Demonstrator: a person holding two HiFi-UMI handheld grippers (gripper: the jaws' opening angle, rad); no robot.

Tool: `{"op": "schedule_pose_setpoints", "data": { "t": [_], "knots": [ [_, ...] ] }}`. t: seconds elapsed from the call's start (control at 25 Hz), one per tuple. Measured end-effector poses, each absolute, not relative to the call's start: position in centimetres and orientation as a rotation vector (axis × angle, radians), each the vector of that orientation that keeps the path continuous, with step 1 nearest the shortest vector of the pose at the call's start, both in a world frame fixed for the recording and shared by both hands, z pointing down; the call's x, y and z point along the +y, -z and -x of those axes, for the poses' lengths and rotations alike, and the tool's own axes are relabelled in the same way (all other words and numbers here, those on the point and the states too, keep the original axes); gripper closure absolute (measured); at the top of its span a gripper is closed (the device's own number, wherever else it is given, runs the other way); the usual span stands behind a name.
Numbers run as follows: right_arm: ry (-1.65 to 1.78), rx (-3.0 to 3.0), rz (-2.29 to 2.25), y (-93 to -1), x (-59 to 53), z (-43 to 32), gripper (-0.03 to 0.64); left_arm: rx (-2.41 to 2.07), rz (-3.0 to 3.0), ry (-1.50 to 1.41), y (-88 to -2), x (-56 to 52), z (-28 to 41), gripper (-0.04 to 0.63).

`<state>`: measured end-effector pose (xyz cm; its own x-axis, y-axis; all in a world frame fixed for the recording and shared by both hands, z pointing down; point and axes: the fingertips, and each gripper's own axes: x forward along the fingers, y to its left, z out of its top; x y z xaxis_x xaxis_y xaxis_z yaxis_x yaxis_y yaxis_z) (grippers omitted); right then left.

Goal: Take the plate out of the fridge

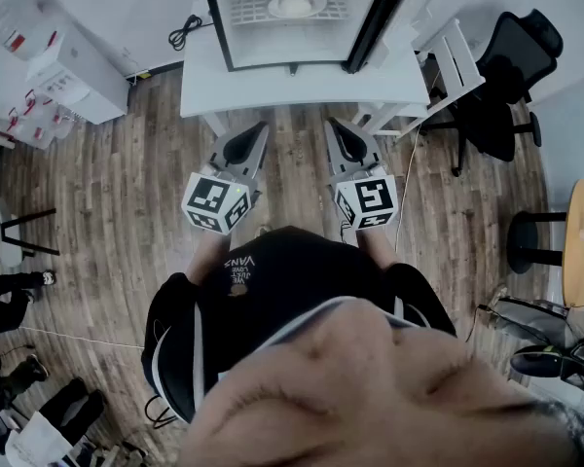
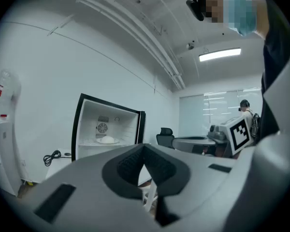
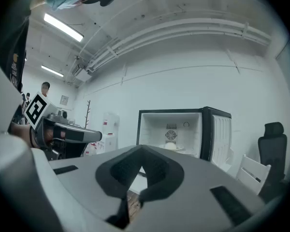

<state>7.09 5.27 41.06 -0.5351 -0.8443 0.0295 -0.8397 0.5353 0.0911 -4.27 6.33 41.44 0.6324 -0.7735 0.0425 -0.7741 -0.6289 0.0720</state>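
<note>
The left claw point(image 1: 257, 132) and right claw point(image 1: 333, 129) were closed on nothing, well short of the open fridge point(image 1: 273, 52) on the table point(image 1: 273, 90). The plate point(image 1: 294, 5) sat untouched on its shelf. The approach was barely begun. The next move likely called for opening a claw and reaching for the rim.

I wear a black top point(image 1: 302, 280) with a small pale VANS print point(image 1: 241, 267). My left gripper point(image 1: 260, 129) and right gripper point(image 1: 331, 126) are grey wedges with black ridged pads point(image 2: 128, 166), each bearing a white cube point(image 1: 217, 202) of black square markers.
</note>
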Motion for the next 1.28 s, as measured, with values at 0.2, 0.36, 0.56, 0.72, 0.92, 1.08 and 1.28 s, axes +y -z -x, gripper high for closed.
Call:
{"op": "schedule_pose_setpoints", "data": {
  "t": [0.2, 0.36, 0.56, 0.72, 0.92, 1.08, 1.28],
  "knots": [
    [0.1, -2.687, -1.494, -41.0, 5.2, -6.5, 0.606, -1.31, -2.761, 0.0, -41.4, 6.2, 5.1, 0.578],
    [0.09, -2.705, -1.514, -40.7, 5.1, -5.9, 0.606, -1.29, -2.778, 0.006, -41.2, 6.1, 5.7, 0.578],
    [0.099, -2.678, -1.555, -40.6, 5.1, -5.0, 0.606, -1.255, -2.805, 0.017, -41.1, 6.1, 6.6, 0.578],
    [0.098, -2.664, -1.584, -40.6, 5.0, -4.5, 0.606, -1.226, -2.819, 0.03, -41.0, 5.9, 7.1, 0.578],
    [0.09, -2.644, -1.623, -40.8, 5.2, -3.5, 0.606, -1.187, -2.837, 0.043, -41.0, 5.9, 8.3, 0.578],
    [0.085, -2.627, -1.646, -41.0, 5.3, -2.7, 0.606, -1.162, -2.843, 0.047, -41.3, 5.8, 9.2, 0.578],
    [0.078, -2.608, -1.655, -41.1, 5.3, -2.3, 0.605, -1.134, -2.843, 0.045, -41.8, 5.5, 9.5, 0.578]
  ]
}}
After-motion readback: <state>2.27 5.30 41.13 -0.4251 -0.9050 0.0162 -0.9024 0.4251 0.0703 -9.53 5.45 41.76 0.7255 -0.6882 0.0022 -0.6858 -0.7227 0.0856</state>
